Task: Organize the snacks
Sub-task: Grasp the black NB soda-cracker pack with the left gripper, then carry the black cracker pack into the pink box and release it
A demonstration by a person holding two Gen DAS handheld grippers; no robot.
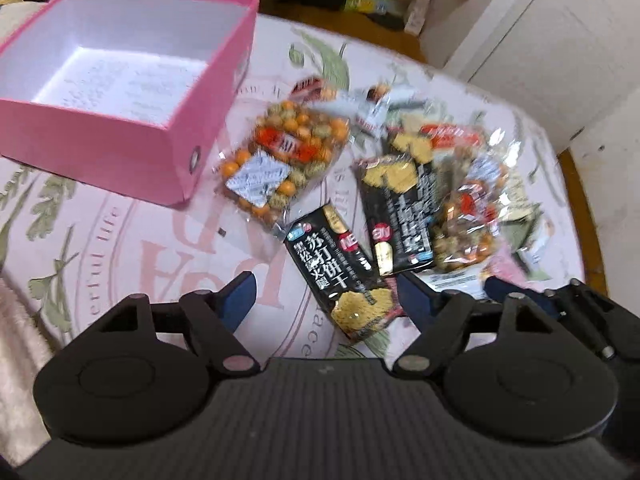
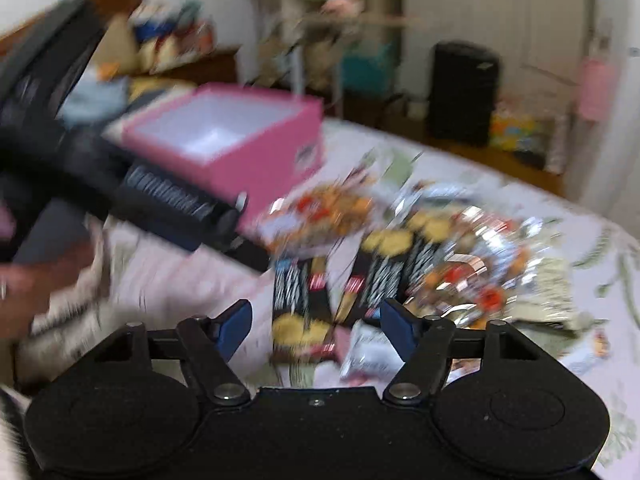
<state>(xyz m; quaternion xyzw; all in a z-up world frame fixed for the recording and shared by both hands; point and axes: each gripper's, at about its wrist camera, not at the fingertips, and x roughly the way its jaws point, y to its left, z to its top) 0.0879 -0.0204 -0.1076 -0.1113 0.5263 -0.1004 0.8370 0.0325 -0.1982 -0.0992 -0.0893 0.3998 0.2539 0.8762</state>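
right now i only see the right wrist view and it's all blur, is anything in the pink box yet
observer: No, the pink box is empty, with a bare white inside.
operator: whats nearest the left fingers
observer: A black cracker packet lies flat on the cloth between the open fingers of the left gripper, not gripped.
operator: and next to the box
observer: A clear bag of orange and green balls lies beside the box's near corner.
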